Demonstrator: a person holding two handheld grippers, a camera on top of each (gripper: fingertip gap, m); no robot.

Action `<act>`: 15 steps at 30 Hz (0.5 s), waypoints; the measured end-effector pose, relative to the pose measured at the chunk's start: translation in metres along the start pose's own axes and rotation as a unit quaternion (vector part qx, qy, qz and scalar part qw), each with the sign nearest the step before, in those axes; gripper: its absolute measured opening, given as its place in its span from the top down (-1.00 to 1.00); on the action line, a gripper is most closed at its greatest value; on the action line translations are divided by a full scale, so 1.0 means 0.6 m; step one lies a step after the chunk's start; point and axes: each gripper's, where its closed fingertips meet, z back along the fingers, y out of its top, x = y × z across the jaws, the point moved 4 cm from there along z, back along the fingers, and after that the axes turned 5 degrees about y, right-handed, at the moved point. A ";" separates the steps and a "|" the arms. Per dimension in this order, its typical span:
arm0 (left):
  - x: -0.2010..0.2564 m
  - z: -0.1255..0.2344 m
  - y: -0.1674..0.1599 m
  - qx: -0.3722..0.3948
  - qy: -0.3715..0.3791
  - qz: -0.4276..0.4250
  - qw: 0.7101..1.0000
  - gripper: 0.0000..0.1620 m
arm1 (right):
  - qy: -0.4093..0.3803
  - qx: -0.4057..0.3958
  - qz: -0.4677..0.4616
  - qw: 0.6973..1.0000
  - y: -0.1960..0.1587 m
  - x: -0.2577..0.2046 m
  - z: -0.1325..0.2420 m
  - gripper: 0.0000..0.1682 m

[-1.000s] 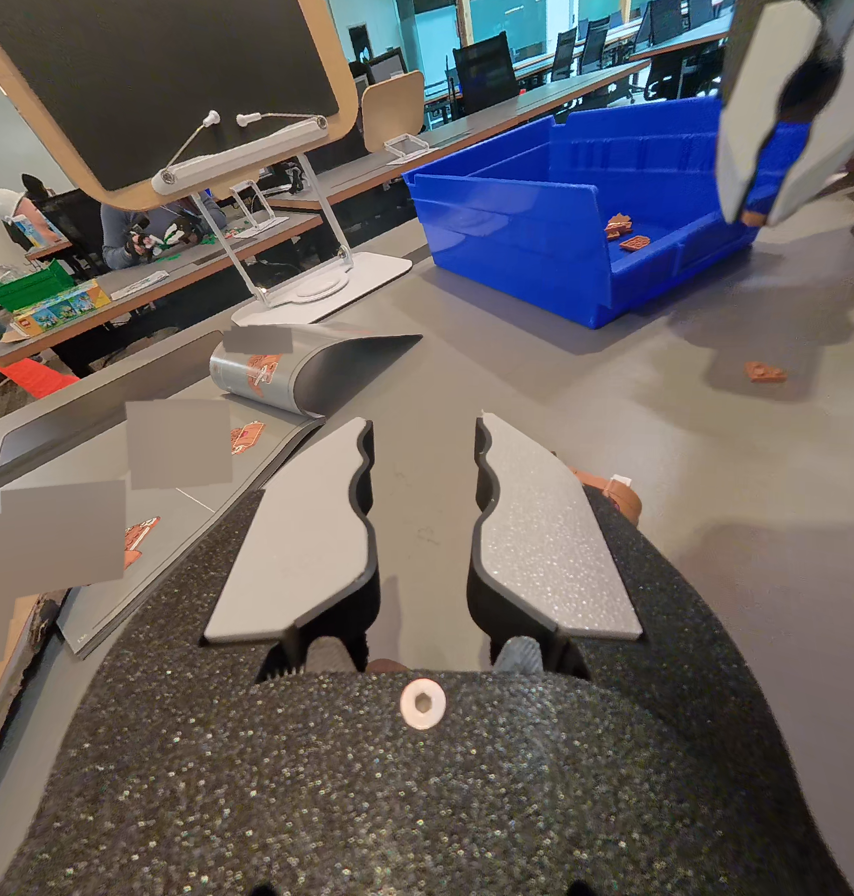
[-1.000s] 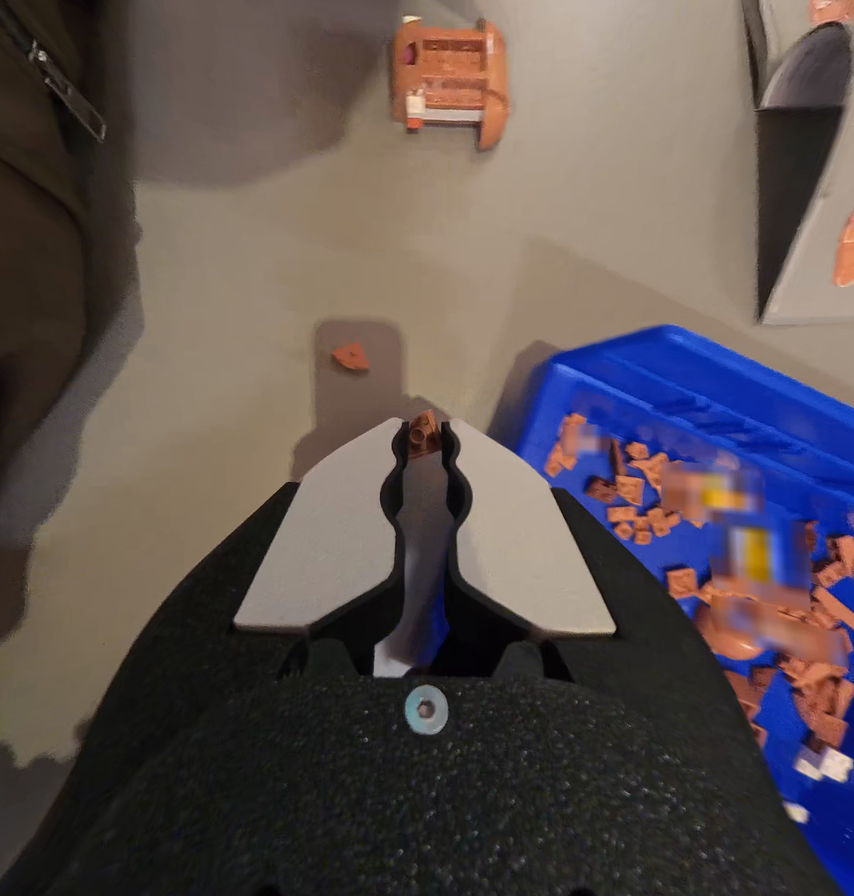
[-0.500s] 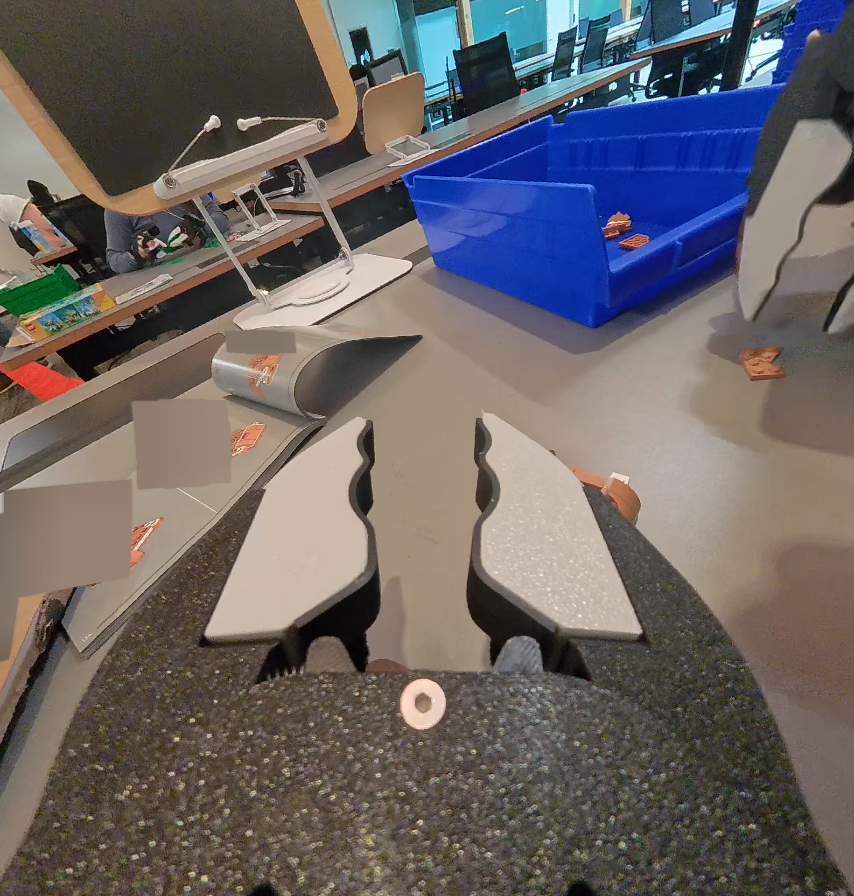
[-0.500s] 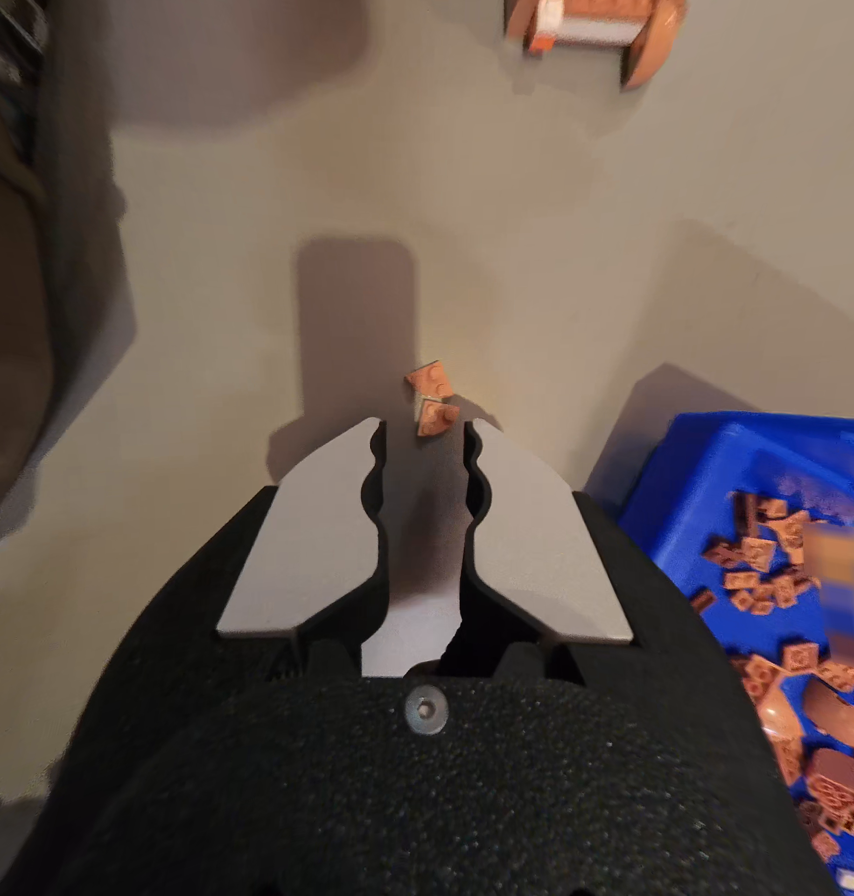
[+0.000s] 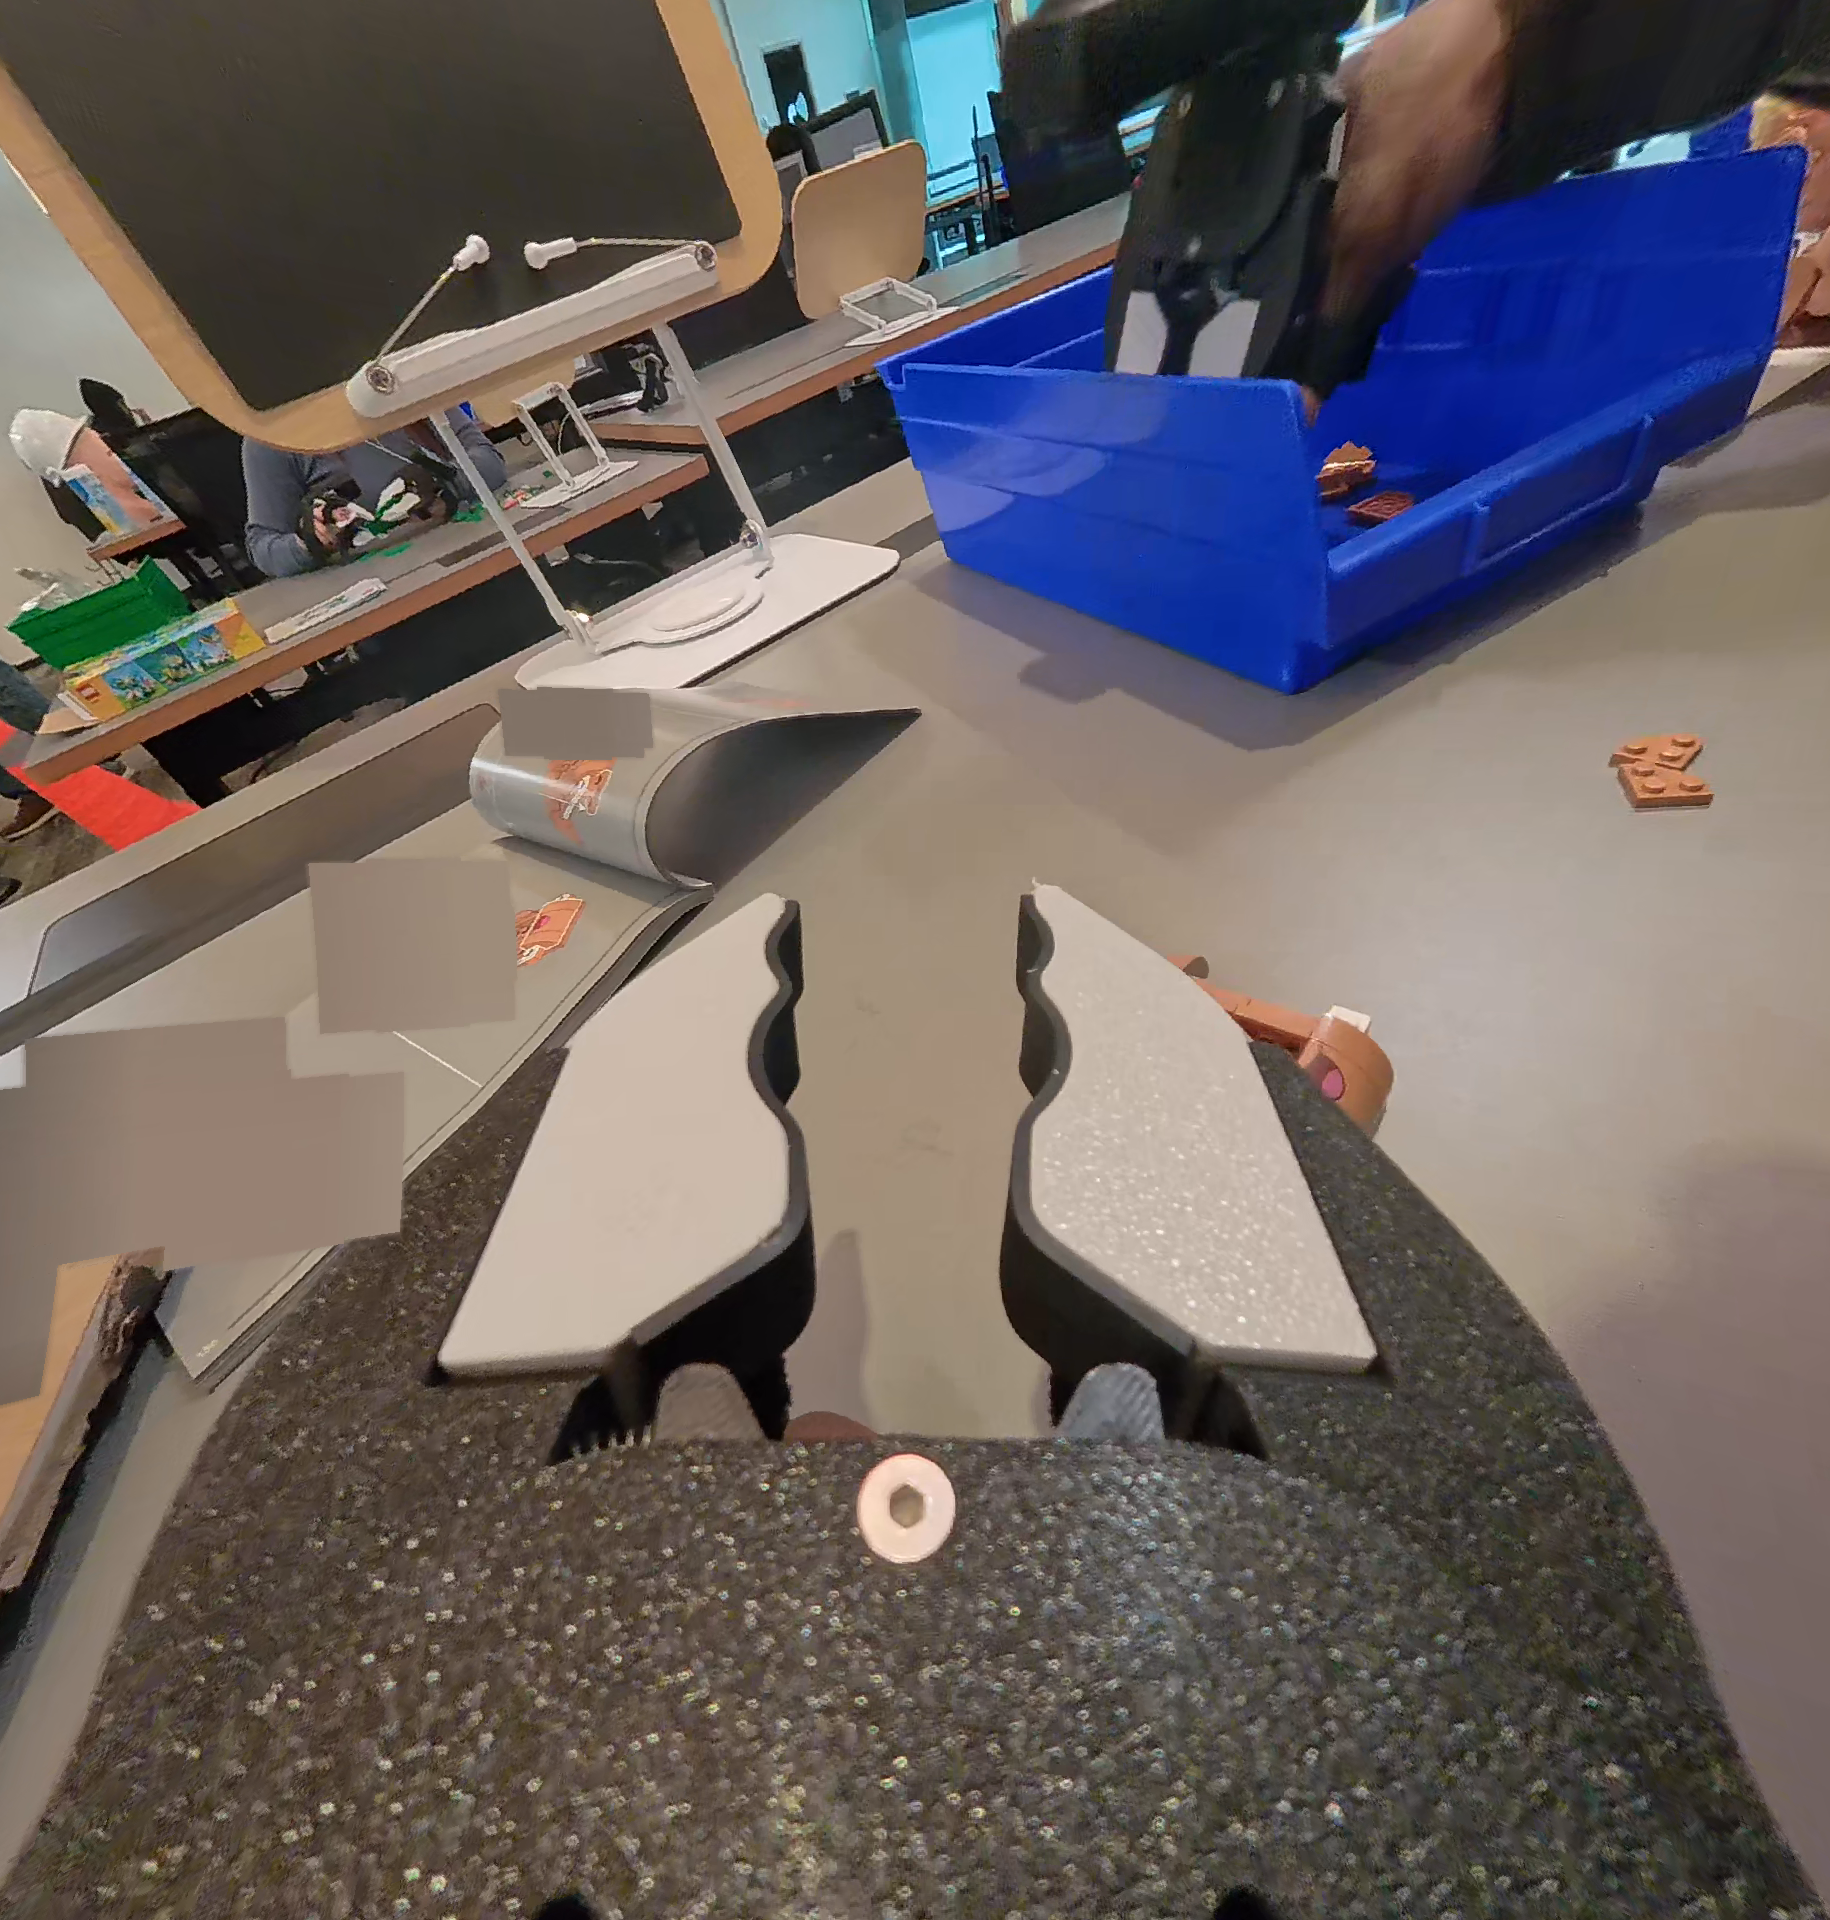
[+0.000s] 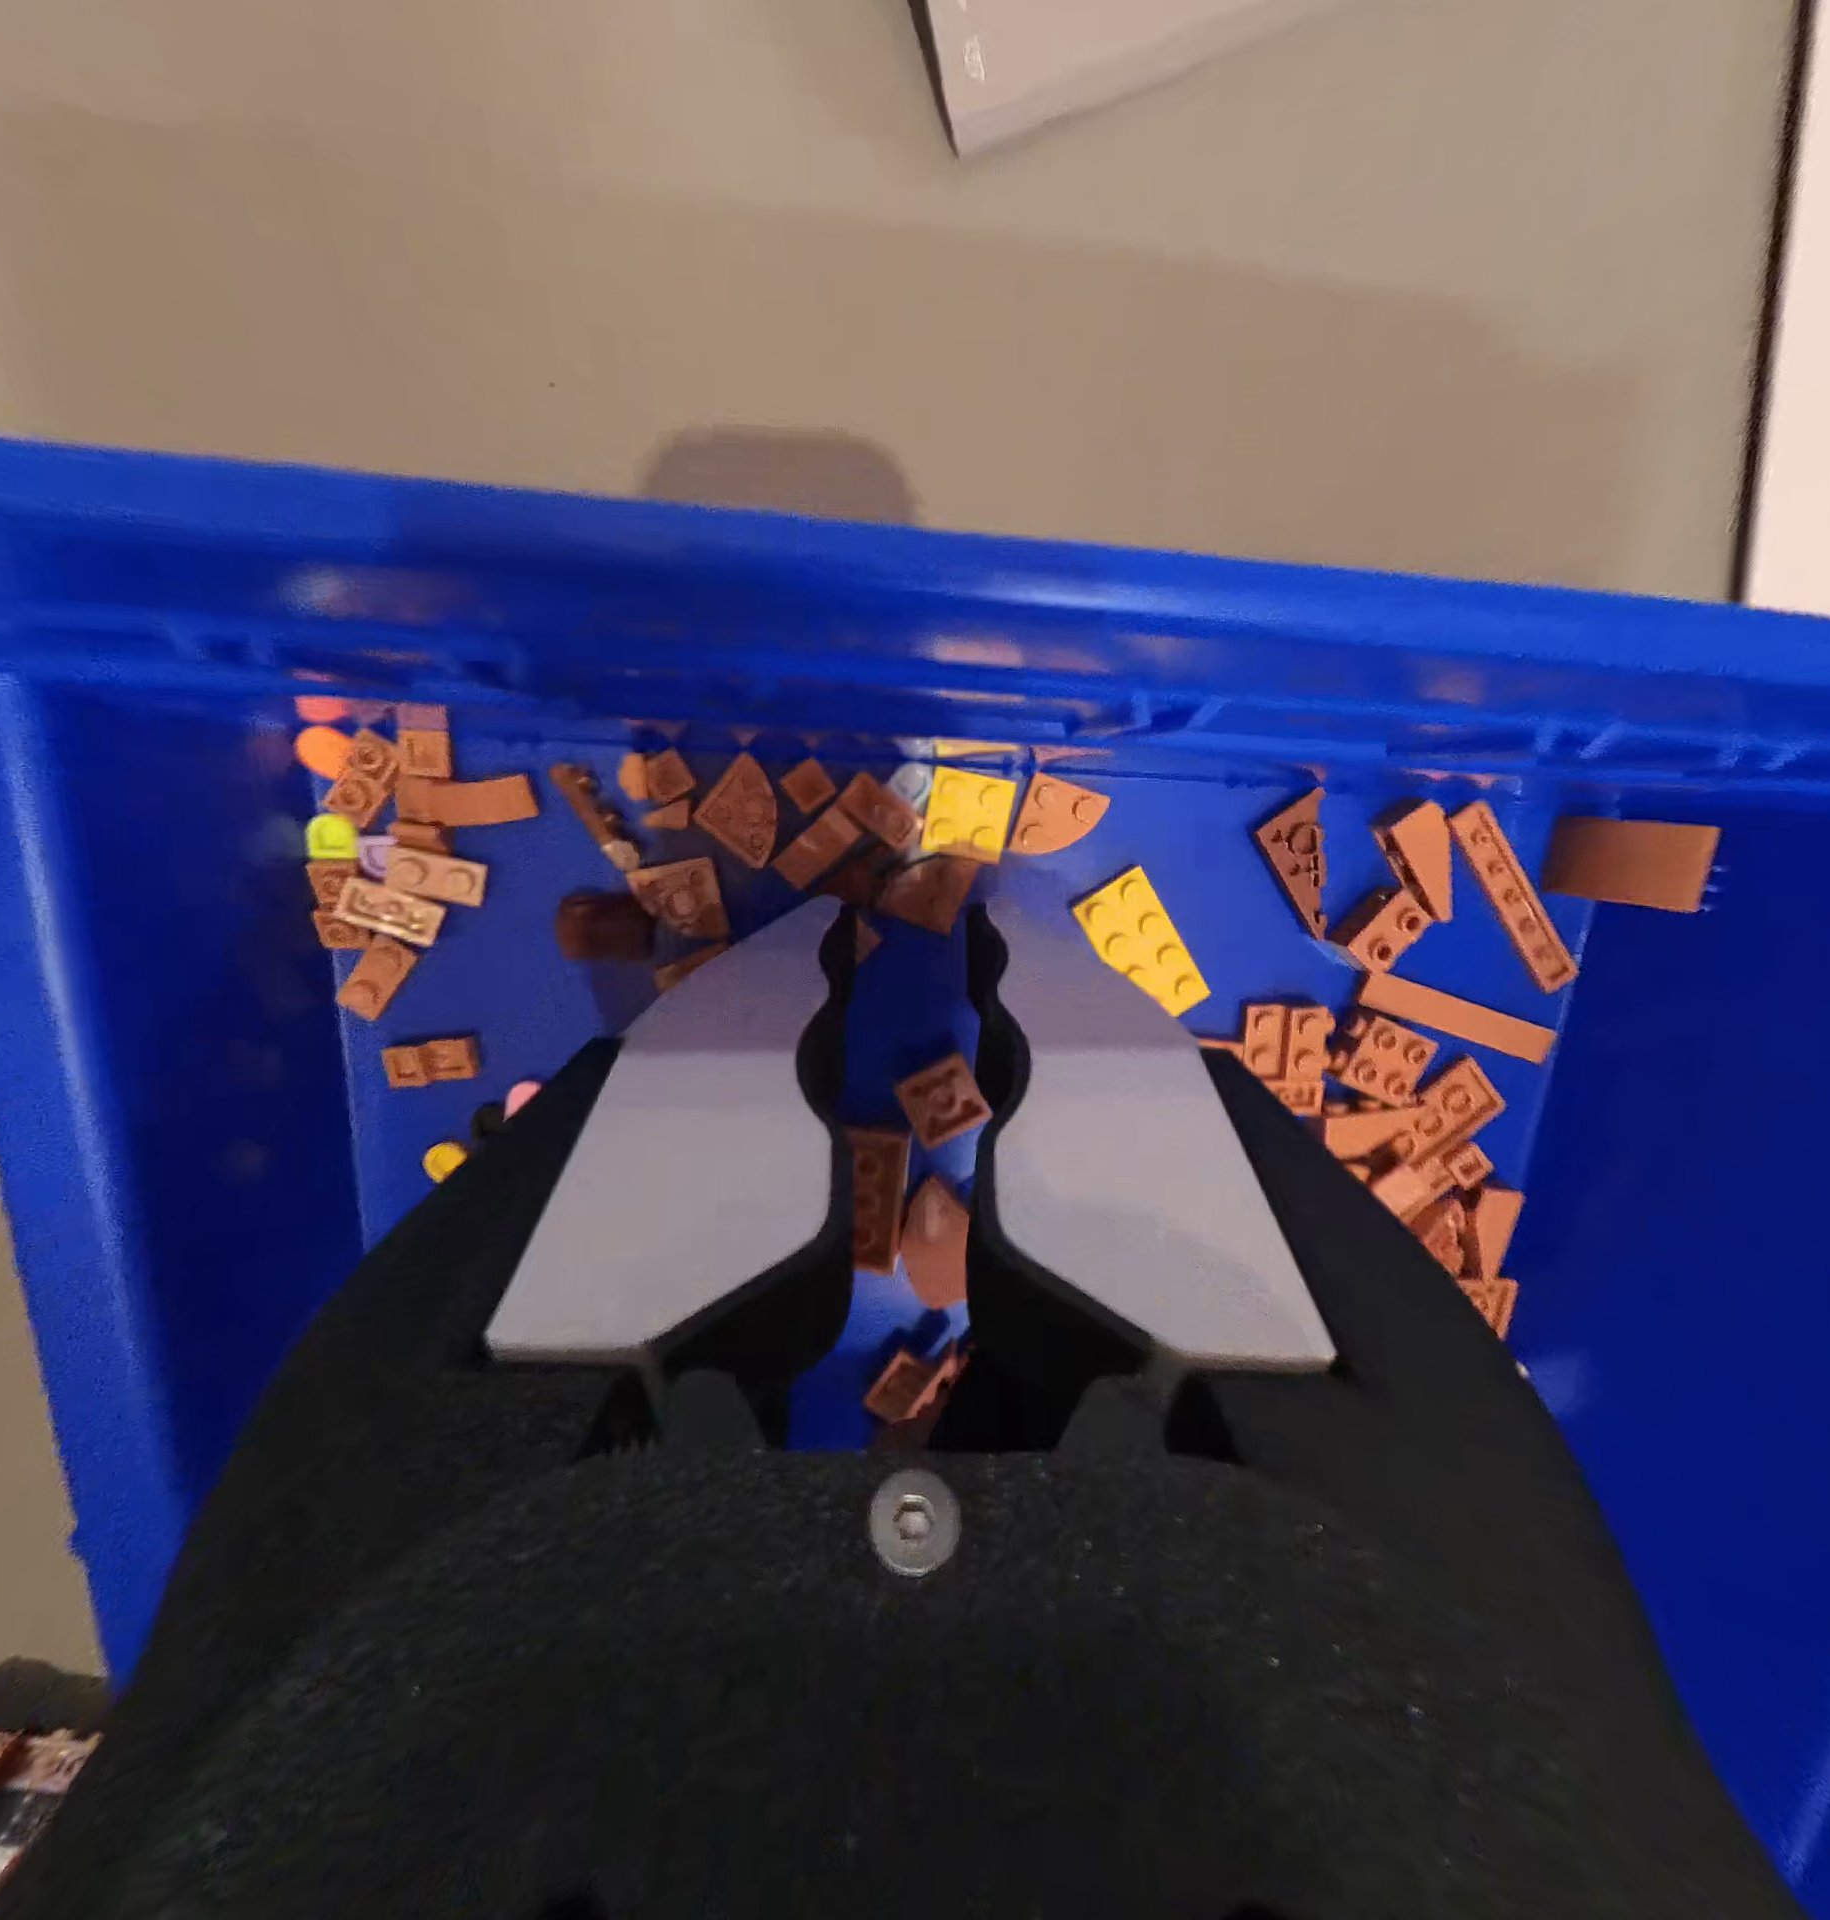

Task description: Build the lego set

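The right gripper [image 6: 906, 914] hangs over the blue bin [image 6: 682, 634], its jaws a little apart and holding nothing, the tips poised above the heap of loose brown bricks [image 6: 745, 821] at the bin's far wall. Two yellow plates [image 6: 1139, 940] lie at about one o'clock from the tips, and more brown pieces crowd the bin floor towards three o'clock.

The left gripper [image 5: 906, 914] rests low over the grey table [image 5: 1306, 894], jaws spread wide and empty. Just beside its right finger, at about three o'clock, sits the small brown partly built model [image 5: 1326, 1049], half hidden behind the finger. At two o'clock, well apart, two small brown plates [image 5: 1664, 771] lie touching each other on the table. At ten o'clock the instruction booklet [image 5: 682, 790] lies open with its page curled.

In my judgement the build is at an early stage: only one small sub-assembly stands, two parts are staged, and most of the bricks remain unsorted in the bin, so nearly all picking and joining is left.
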 end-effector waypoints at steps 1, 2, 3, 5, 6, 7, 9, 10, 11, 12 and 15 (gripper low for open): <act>0.000 0.000 0.000 0.000 0.000 0.000 1.000 0.51 | 0.002 -0.006 -0.002 1.000 -0.001 0.005 -0.007 0.78; 0.000 0.000 0.000 -0.001 0.000 0.000 1.000 0.51 | 0.001 -0.012 -0.004 1.000 -0.002 0.009 -0.013 0.78; 0.000 -0.001 0.000 -0.002 -0.002 -0.001 1.000 0.51 | 0.004 -0.015 -0.006 1.000 -0.003 0.012 -0.016 0.78; 0.003 -0.002 -0.001 -0.003 -0.005 -0.005 1.000 0.51 | 0.020 -0.006 -0.017 1.000 -0.001 0.013 -0.018 0.81; 0.004 -0.002 -0.001 -0.004 -0.006 -0.007 1.000 0.51 | 0.024 -0.005 -0.021 0.999 -0.002 0.014 -0.018 0.80; 0.006 -0.003 -0.001 -0.005 -0.008 -0.008 1.000 0.51 | 0.026 -0.005 -0.023 0.999 -0.002 0.015 -0.018 0.79; 0.008 -0.003 -0.001 -0.005 -0.011 -0.010 1.000 0.51 | 0.036 -0.007 -0.029 0.999 -0.004 0.015 -0.018 0.76; 0.008 -0.003 0.000 -0.004 -0.011 -0.011 1.000 0.51 | 0.043 -0.013 -0.032 0.998 -0.007 0.014 -0.019 0.73; 0.008 -0.003 0.000 -0.004 -0.011 -0.011 1.000 0.51 | 0.048 -0.021 -0.033 0.998 -0.011 0.013 -0.020 0.66; 0.008 -0.002 0.001 -0.003 -0.010 -0.011 1.000 0.51 | 0.048 -0.016 -0.032 0.998 -0.010 0.014 -0.020 0.67; 0.006 0.000 0.002 0.000 -0.007 -0.009 1.000 0.51 | 0.041 -0.017 -0.033 0.998 -0.011 0.020 -0.021 0.76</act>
